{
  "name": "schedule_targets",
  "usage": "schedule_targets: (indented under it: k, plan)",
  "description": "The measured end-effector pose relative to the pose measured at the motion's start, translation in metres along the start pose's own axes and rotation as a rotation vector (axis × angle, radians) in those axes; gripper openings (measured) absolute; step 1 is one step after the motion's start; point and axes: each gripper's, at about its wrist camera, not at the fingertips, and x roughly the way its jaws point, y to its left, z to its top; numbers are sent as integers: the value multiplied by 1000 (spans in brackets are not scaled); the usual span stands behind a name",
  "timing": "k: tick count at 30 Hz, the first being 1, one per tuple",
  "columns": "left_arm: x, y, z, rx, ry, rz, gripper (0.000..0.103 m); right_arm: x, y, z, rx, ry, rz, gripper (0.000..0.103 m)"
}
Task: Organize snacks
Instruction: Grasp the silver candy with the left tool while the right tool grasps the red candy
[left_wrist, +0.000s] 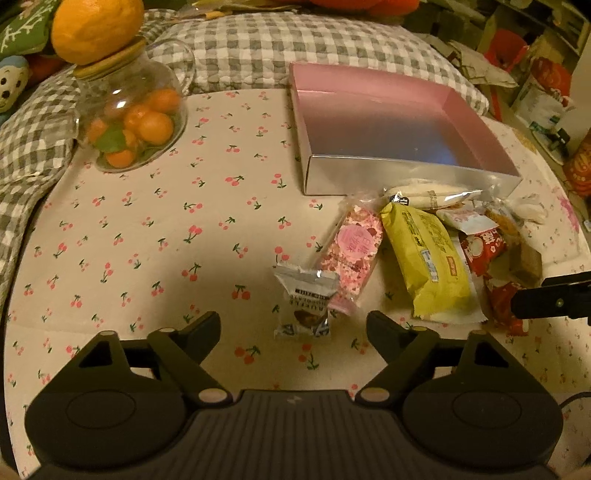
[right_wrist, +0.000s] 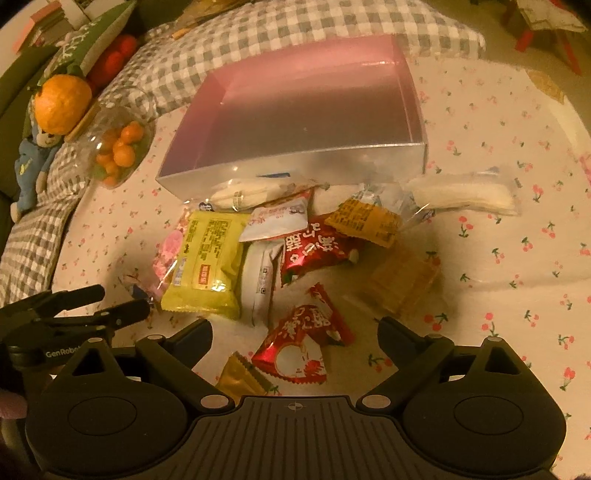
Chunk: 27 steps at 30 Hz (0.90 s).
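Note:
A shallow box (left_wrist: 406, 175), silver outside and pink inside, stands empty on the cherry-print cloth; it also fills the middle of the right wrist view (right_wrist: 295, 166). In front of it lies a heap of snack packets: a pink floral one (left_wrist: 354, 251), a yellow-green one (left_wrist: 424, 258) (right_wrist: 210, 258), red ones (right_wrist: 317, 243), an orange one (right_wrist: 365, 221) and white crackers (right_wrist: 465, 195). My left gripper (left_wrist: 293, 325) is open, with a small silver packet (left_wrist: 304, 302) lying between its tips, untouched. My right gripper (right_wrist: 295, 332) is open over a red packet (right_wrist: 299, 350). One of its fingers (left_wrist: 546, 301) shows at the heap's right edge.
A glass jar of small oranges (left_wrist: 133, 122) stands at the back left with a large orange (left_wrist: 96, 29) on its lid. A grey checked cushion (left_wrist: 295, 48) runs behind the box. A plush toy (right_wrist: 33, 166) lies far left. A gold packet (right_wrist: 240, 376) lies near the right gripper.

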Motion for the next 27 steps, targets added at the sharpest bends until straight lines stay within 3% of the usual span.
schedule_targets:
  k: [8, 15, 27]
  plan:
    - [14, 7, 5, -2, 18, -50, 70, 15, -9, 0, 40, 40, -4, 92]
    - [18, 10, 7, -15, 9, -88, 64, 20, -9, 0, 37, 45, -15, 80]
    - [15, 5, 5, 13, -1, -89, 27, 15, -12, -3, 43, 14, -41, 52]
